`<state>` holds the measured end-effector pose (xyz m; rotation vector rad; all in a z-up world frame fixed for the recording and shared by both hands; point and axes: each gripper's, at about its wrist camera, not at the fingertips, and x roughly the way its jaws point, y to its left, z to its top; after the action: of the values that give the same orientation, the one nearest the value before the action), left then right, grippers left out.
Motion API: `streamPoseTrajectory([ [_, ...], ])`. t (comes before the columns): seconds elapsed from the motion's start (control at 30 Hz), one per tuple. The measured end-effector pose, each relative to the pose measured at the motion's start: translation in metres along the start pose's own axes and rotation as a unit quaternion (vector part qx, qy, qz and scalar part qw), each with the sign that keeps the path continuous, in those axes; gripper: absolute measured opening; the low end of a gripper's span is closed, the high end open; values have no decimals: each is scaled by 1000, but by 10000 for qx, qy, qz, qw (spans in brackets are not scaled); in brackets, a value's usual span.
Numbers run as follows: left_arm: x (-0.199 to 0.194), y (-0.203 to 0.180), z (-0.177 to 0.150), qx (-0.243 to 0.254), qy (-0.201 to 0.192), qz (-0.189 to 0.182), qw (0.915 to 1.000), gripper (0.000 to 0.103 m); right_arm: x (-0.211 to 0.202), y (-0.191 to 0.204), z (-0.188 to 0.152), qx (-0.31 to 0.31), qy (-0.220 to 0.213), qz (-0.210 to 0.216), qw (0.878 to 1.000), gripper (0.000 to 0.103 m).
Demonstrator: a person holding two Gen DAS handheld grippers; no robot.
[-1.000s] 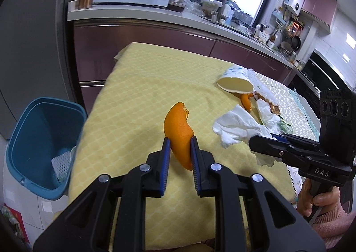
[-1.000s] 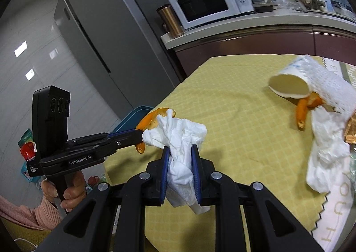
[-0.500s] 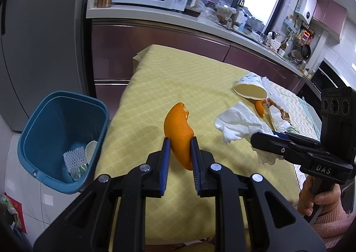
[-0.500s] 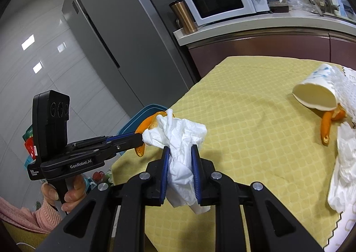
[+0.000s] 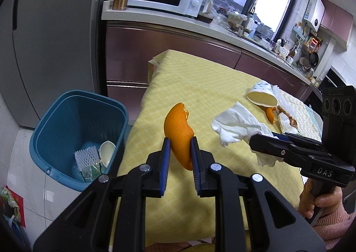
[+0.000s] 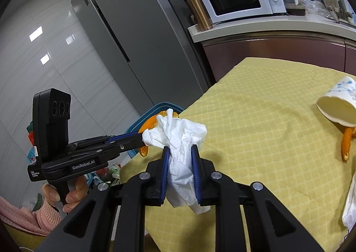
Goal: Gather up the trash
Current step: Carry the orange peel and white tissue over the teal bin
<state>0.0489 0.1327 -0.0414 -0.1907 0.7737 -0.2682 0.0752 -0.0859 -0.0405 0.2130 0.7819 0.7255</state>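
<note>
Carry-to-bin step: left gripper clamps orange peel, right gripper pinches crumpled tissue, both above the yellow tablecloth; blue bin lies lower-left of them, so next comes positioning over it, then release.

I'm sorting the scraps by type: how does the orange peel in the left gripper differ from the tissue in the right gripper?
The orange peel is bright orange, the tissue white. The peel is one smooth, curved piece that keeps its shape; the tissue is crumpled and droops below the pads. The peel stands up from the left gripper; the tissue bulges out above and beneath the right gripper. Both are clamped and held above the yellow tablecloth.
</note>
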Motion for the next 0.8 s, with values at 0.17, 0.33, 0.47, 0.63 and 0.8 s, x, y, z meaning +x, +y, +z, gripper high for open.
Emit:
streamPoseTrajectory([
  [0.17, -3, 8, 0, -62, -46, 90, 9999, 19, 8, 5, 3, -66, 34, 64, 10000, 18],
  [0.33, -7, 14, 1, -110, -90, 160, 9998, 19, 15, 9, 5, -108, 86, 131, 9998, 18],
  [0.47, -9, 18, 2, -144, -108, 209, 9996, 19, 19, 10, 7, -128, 125, 180, 9997, 18],
  [0.63, -11, 23, 3, -186, -144, 272, 9994, 19, 25, 12, 10, -174, 163, 236, 9994, 18],
  [0.8, -14, 29, 3, -223, -182, 343, 9990, 19, 31, 15, 12, -219, 207, 275, 9992, 18],
])
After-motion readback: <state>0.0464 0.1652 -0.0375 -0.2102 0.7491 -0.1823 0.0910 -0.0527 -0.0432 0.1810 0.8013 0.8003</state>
